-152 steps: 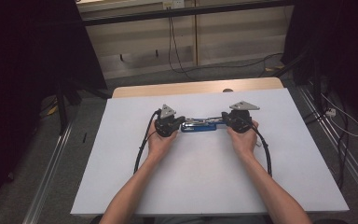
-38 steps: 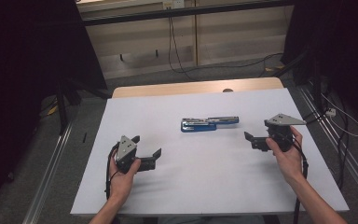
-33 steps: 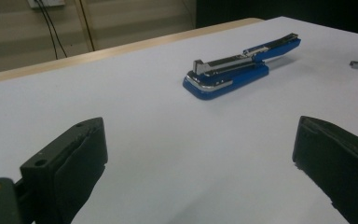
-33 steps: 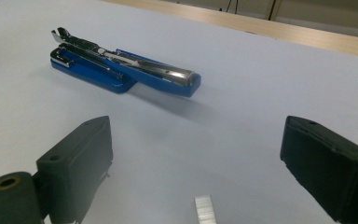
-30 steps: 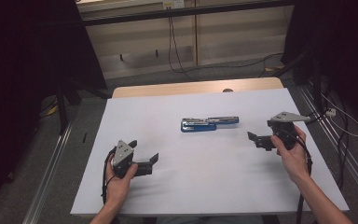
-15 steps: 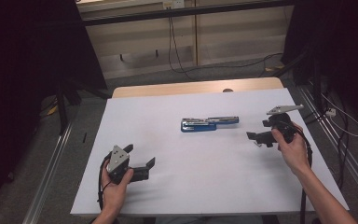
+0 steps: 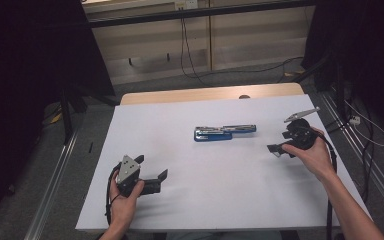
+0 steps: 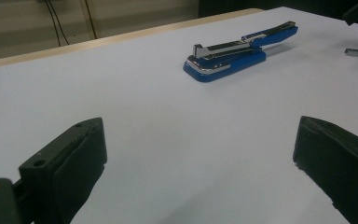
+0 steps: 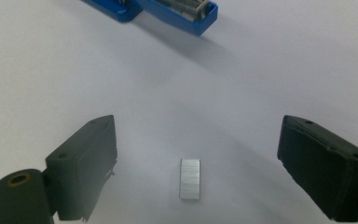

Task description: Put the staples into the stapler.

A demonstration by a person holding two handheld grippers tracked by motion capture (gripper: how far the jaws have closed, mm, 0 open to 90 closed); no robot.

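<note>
White bench, high view: a blue stapler lies opened out flat near the middle, toward the far edge, its two halves end to end.

Right tool: held at the right side of the bench, off the stapler's right end and apart from it. Its jaws have just been closing a little, yet they stand wide apart and clamp nothing. In the right gripper view a small silver strip of staples lies flat on the bench between the two black jaws, nearer the left one, touching neither. The blue end of the stapler sits beyond the strip at the top of that view, well clear of the jaws.

Left tool: held near the front left of the bench, well apart from the stapler. Jaws wide apart, bare bench between them. In the left gripper view the stapler lies far ahead and to the right, and the strip of staples is a small grey piece past the stapler's end.
</note>
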